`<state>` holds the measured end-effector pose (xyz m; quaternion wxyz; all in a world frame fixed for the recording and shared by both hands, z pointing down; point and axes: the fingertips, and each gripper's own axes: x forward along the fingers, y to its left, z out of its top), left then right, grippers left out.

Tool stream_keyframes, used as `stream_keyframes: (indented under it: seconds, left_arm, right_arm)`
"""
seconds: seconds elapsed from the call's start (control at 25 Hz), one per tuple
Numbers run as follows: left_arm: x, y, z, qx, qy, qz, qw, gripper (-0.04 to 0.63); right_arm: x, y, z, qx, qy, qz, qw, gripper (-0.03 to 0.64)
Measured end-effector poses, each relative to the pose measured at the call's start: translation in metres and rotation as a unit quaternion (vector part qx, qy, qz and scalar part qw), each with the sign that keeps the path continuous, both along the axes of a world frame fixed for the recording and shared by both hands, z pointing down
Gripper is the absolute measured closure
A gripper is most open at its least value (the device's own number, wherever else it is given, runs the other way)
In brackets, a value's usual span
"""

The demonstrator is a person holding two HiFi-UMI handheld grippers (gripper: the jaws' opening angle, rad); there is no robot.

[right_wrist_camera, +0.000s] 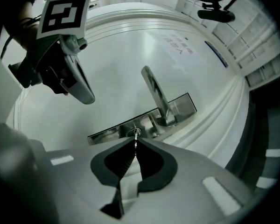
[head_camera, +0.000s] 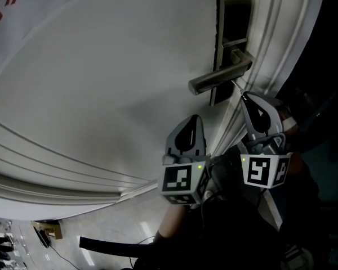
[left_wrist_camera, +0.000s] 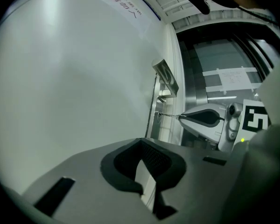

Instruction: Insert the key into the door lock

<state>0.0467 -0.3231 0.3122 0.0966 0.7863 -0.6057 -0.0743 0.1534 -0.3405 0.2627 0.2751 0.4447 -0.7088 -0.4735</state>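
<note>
A white door (head_camera: 112, 77) carries a dark metal lock plate (head_camera: 232, 21) with a lever handle (head_camera: 218, 79). My right gripper (head_camera: 243, 96) is shut on a thin metal key (head_camera: 236, 86) and points at the plate just below the handle. In the right gripper view the key (right_wrist_camera: 136, 140) runs from the shut jaws to the round keyhole (right_wrist_camera: 135, 133) in the lock plate (right_wrist_camera: 109, 131), with its tip at or in the hole. My left gripper (head_camera: 195, 118) hangs shut and empty to the left, close to the door face. From the left gripper view the key (left_wrist_camera: 170, 114) reaches the plate's edge (left_wrist_camera: 154, 111).
The moulded door frame (head_camera: 270, 44) runs along the right of the lock plate, with a dark opening beyond it. A banner with red lettering (head_camera: 5, 4) hangs at the upper left. Small items and cables lie on the floor (head_camera: 45, 232) below.
</note>
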Motion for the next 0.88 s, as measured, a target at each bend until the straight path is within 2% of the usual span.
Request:
stream_keyframes:
  seconds: [0.36, 0.44, 0.56, 0.76, 0.88]
  left_arm:
    - [0.011, -0.002, 0.005, -0.005, -0.011, 0.022, 0.9997, 0.595]
    - [0.014, -0.001, 0.008, 0.005, -0.018, 0.029, 0.9994, 0.595]
    - [0.017, -0.001, 0.006, 0.014, -0.014, 0.030, 0.9993, 0.595]
    - [0.019, 0.001, 0.003, -0.002, -0.009, 0.028, 0.9996, 0.595]
    - [0.022, -0.001, 0.004, 0.014, -0.012, 0.035, 0.9992, 0.595]
  right_arm:
    - [0.000, -0.004, 0.003, 0.031, 0.062, 0.029, 0.997, 0.604]
    - [0.000, -0.005, 0.004, 0.036, 0.073, 0.035, 0.996, 0.604]
    - [0.000, -0.005, 0.003, 0.039, 0.083, 0.037, 0.995, 0.604]
    - [-0.001, -0.007, 0.004, 0.045, 0.097, 0.042, 0.993, 0.604]
    - [-0.002, -0.008, 0.003, 0.045, 0.100, 0.043, 0.993, 0.604]
